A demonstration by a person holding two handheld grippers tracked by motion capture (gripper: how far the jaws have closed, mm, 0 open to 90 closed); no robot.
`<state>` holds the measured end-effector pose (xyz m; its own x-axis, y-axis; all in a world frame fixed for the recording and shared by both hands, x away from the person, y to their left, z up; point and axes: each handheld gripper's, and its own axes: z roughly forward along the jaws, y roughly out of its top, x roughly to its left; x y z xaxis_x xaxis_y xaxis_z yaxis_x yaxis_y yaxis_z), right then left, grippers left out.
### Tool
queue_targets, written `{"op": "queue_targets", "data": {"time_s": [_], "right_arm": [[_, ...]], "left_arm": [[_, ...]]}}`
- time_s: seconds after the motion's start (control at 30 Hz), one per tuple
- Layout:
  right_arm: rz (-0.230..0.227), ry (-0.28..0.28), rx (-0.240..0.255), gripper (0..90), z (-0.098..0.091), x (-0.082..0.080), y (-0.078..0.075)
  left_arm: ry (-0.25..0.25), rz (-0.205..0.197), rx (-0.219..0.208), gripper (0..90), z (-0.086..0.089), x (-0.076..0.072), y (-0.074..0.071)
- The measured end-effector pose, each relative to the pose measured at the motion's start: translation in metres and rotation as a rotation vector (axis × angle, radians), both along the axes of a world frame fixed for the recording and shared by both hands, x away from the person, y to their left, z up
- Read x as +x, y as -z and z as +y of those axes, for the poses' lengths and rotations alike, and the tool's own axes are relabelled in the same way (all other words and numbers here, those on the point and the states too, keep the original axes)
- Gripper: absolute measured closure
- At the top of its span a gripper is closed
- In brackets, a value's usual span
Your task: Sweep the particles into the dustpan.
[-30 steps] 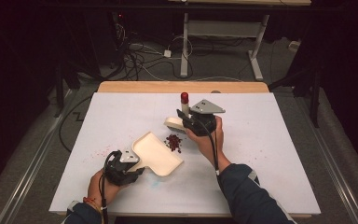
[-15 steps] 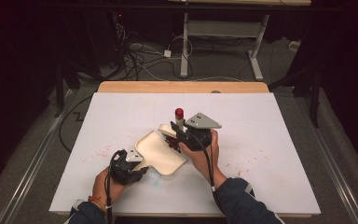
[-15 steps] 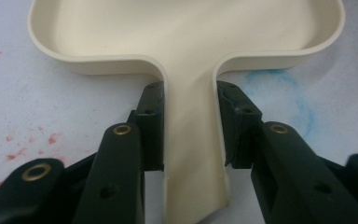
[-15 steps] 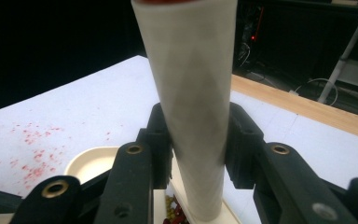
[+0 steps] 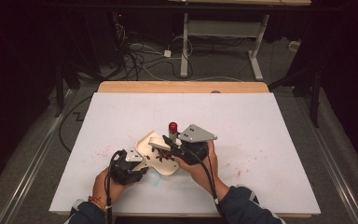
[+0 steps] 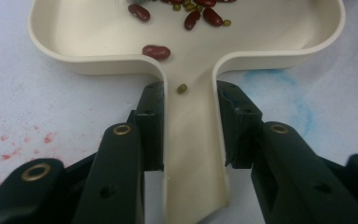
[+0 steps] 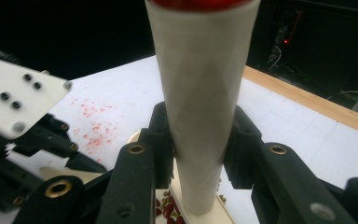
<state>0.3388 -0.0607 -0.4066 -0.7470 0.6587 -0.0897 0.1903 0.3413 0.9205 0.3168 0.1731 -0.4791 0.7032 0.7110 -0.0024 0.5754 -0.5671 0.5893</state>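
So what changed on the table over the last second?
The right gripper brought its brush toward the person, sweeping the beans off the table into the dustpan. The left gripper and dustpan shifted slightly right. Both grips stayed shut.

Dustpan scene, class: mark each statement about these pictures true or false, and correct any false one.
1. The left gripper is shut on the cream dustpan by its handle. True.
2. The dustpan holds nothing. False: red beans and small green ones lie in it.
3. The right gripper clamps a white brush handle with a red tip. True.
4. The brush stands apart at the table's far edge. False: it is at the dustpan, among the beans.
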Motion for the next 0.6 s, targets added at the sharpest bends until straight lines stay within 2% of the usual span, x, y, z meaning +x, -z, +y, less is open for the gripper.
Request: {"op": "queue_targets", "data": {"time_s": [0.13,0.6], "right_arm": [[0.009,-0.02,0.003,69.1,-0.003,-0.004,-0.003],[0.05,-0.076,0.018,69.5,-0.007,-0.015,-0.008]], "left_arm": [[0.014,-0.007,0.007,63.1,0.002,0.001,0.001],[0.017,-0.012,0.02,63.1,0.001,0.001,0.001]]}}
